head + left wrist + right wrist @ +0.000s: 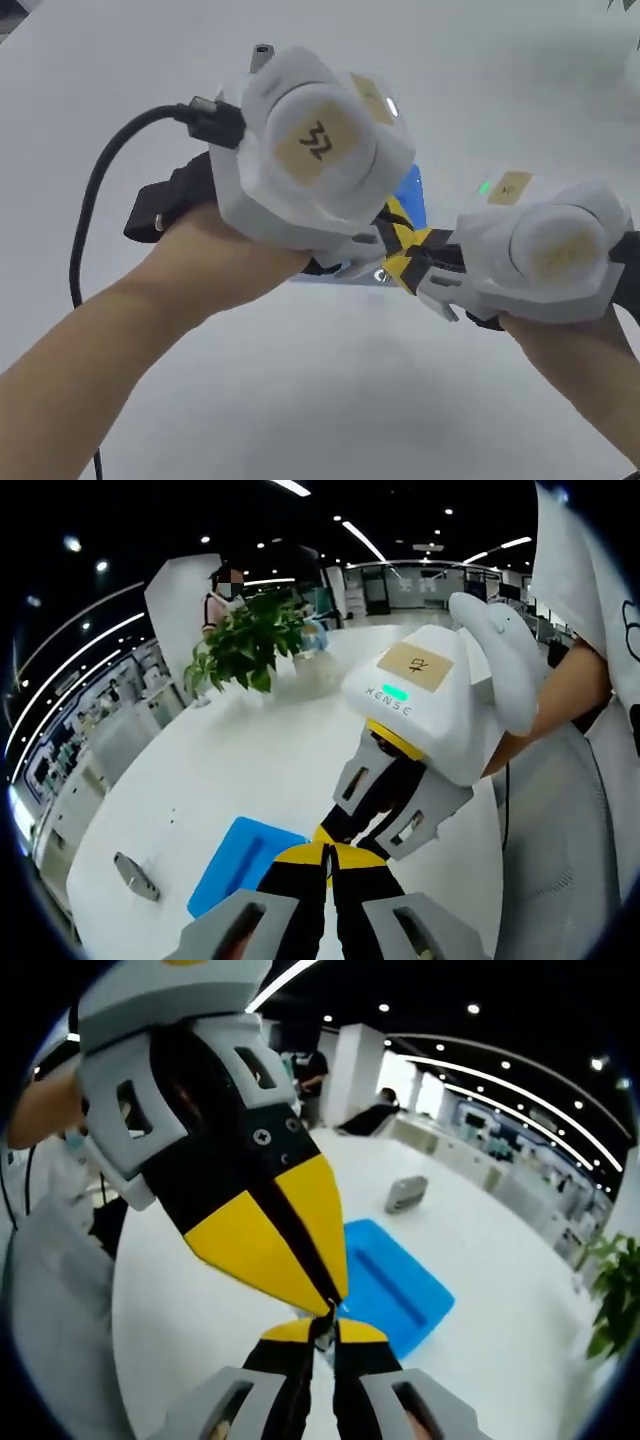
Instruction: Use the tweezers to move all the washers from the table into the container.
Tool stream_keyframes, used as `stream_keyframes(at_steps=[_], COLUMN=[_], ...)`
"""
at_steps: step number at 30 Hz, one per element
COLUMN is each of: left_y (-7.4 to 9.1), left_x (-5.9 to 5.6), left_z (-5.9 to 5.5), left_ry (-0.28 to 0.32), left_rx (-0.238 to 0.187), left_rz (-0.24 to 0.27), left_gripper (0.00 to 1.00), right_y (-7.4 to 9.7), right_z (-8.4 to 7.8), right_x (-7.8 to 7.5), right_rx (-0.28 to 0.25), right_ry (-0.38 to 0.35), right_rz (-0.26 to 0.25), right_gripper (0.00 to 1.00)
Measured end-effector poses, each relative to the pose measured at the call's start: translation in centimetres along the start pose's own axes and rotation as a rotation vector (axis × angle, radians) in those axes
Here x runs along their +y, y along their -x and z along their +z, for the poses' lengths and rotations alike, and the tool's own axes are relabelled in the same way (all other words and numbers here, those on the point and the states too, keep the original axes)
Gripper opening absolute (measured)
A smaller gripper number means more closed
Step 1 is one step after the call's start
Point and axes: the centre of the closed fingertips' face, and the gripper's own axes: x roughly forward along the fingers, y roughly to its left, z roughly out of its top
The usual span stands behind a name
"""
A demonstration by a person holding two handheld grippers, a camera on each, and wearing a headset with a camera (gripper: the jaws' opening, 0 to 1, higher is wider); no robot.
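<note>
The left claw (325,860) and the right claw (322,1332) are each squeezing tight together and meeting tip to tip above the white bench (250,760). The blue tray (240,865) is lying on the bench below them. I think they should be parting slowly, then reaching gently for the tweezers.

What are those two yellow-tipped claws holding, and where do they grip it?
Nothing visible: the left gripper and right gripper are both shut, tips meeting; anything tiny between them cannot be told.

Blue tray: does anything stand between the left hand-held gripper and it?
Nothing visible lies between them. The right hand-held gripper meets the left hand-held gripper tip to tip, directly ahead, while the blue tray sits just beside their tips.
</note>
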Motion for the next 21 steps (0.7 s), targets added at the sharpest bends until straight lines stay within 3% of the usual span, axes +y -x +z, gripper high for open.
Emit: stream_keyframes(at_steps=[5, 13, 15, 21], left_y=[1.0, 1.9, 1.7, 1.0], left_x=[0.9, 2.9, 3.5, 4.7], left_z=[1.6, 3.2, 3.3, 2.2], left_ry=[-0.024, -0.057, -0.059, -0.037], left_rx=[-0.013, -0.038, -0.039, -0.021], left_rz=[0.027, 0.084, 0.097, 0.118], left_gripper=[0.00, 0.00, 0.00, 0.00], right_y=[0.7, 1.0, 0.7, -0.9], right_z=[1.9, 4.3, 4.5, 4.1], right_x=[-0.9, -3.0, -3.4, -4.2], right_rx=[-0.035, -0.077, -0.079, -0.058], right_ry=[0.001, 0.018, 0.012, 0.026], right_rz=[-0.024, -0.074, -0.078, -0.099], right_gripper=[0.02, 0.02, 0.02, 0.02])
